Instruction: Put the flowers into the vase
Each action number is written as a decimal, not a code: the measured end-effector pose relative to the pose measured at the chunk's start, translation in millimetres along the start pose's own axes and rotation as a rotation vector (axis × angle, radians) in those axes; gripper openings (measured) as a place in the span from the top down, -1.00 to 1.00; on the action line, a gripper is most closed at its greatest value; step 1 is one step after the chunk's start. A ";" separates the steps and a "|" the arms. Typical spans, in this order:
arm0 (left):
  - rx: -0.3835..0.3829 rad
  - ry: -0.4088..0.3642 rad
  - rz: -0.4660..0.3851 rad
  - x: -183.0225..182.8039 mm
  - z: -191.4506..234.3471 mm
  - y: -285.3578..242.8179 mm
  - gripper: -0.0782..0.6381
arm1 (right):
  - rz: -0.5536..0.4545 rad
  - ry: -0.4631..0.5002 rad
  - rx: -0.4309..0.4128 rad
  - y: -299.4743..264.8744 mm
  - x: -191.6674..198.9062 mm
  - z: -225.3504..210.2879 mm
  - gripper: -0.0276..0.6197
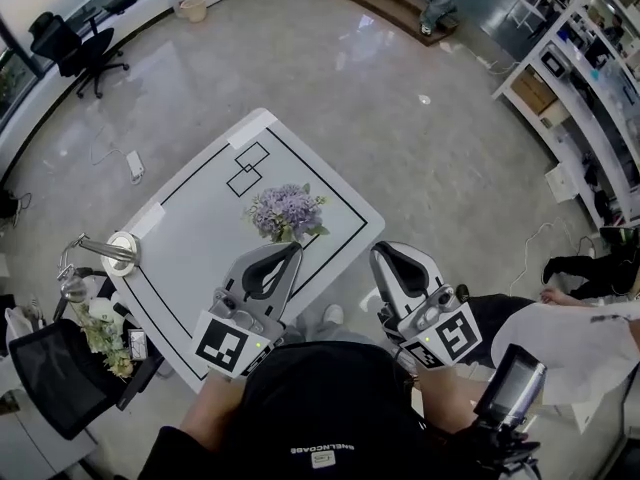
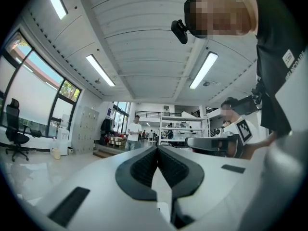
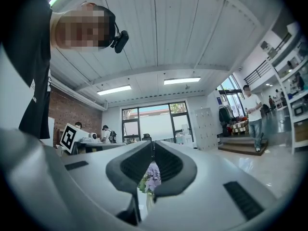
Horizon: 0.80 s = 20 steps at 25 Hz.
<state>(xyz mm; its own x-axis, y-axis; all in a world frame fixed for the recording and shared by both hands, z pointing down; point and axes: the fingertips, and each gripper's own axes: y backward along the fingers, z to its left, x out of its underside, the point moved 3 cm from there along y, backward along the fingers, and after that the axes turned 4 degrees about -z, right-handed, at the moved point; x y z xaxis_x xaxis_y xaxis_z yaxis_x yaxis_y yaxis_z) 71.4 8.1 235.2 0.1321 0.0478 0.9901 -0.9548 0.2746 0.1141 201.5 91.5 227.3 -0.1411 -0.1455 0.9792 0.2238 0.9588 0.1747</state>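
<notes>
A bunch of purple flowers (image 1: 284, 211) with green leaves stands near the middle of the white table (image 1: 190, 228). From above I cannot make out the vase under them. My left gripper (image 1: 295, 250) hangs just in front of the flowers, over the table's near edge. Its jaws are shut with nothing in them (image 2: 157, 148). My right gripper (image 1: 378, 253) is off the table's right corner, above the floor. Its tips meet (image 3: 152, 144) and hold nothing. In the right gripper view the flowers (image 3: 153, 176) show through the hollow behind the tips, far beyond the jaws.
A cluttered side stand with a metal lamp (image 1: 108, 251) and a dark screen (image 1: 50, 380) sits at the left. A power strip (image 1: 133, 164) lies on the floor. Shelving (image 1: 585, 78) lines the right wall, and a seated person (image 1: 585, 340) is close on the right.
</notes>
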 end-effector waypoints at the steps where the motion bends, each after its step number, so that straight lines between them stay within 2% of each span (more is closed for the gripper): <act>1: 0.000 0.002 0.003 0.4 -0.5 -1.4 0.77 | -0.002 0.003 0.003 1.1 -0.8 -0.9 0.82; 20: 0.025 0.023 0.026 6.5 -12.3 -20.2 0.77 | 0.011 0.021 0.038 13.2 -3.5 -15.6 0.85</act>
<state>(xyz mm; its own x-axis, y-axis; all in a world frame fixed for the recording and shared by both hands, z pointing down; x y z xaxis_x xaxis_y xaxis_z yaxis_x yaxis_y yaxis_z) 94.8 14.7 238.4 0.1132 0.0765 0.9906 -0.9642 0.2490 0.0909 220.0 100.9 227.8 -0.1185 -0.1400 0.9830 0.1886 0.9688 0.1607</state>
